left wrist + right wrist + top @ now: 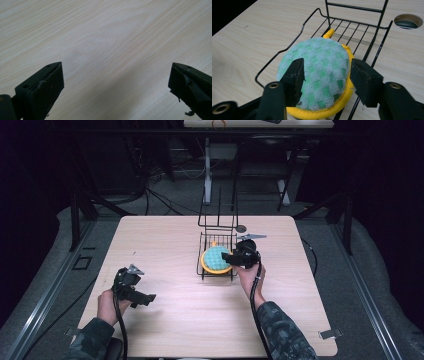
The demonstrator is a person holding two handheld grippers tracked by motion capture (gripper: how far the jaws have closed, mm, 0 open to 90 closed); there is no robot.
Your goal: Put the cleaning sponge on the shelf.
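Note:
A round green checked pad with a yellow rim lies in a black wire rack at the table's middle right. My right gripper is at the pad's near right edge, open. One jaw stands over the green cloth and the other beside the yellow rim, and I cannot tell whether they touch it. My left gripper is held low over bare wood near the front left, open wide with nothing between its jaws.
The rack has a tall upright wire back on its far side. A round cable hole sits in the table just beyond the rack. The wooden table stretches bare to the left and front.

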